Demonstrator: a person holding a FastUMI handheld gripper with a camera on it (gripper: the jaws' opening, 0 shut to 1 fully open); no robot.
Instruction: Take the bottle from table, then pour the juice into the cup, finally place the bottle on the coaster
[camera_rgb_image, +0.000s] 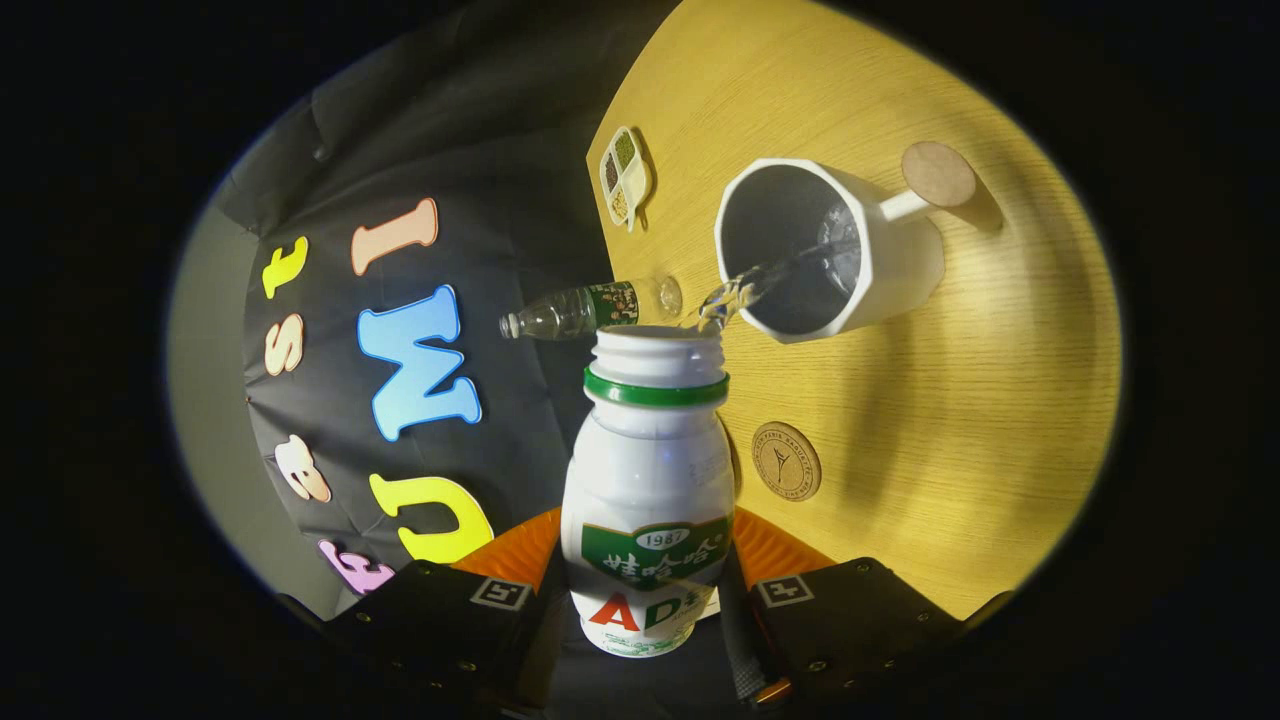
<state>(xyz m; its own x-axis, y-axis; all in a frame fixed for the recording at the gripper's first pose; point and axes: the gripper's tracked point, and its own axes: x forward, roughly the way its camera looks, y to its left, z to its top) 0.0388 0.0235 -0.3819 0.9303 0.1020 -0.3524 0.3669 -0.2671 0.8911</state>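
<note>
Tongs (648, 610) clamp the white plastic green-collared bottle (648, 480), tipped so its clear stream lands inside the white faceted cup (900, 260); round cork coaster (786, 460) waits alongside.

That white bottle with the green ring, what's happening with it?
A person's hand-held tongs are shut on the white drink bottle, tipped so a clear stream runs from its open mouth into the white cup on the wooden table. The round cork coaster beside the cup is bare, so the bottle has not yet been set down there. A clear plastic bottle lies just beyond.
</note>
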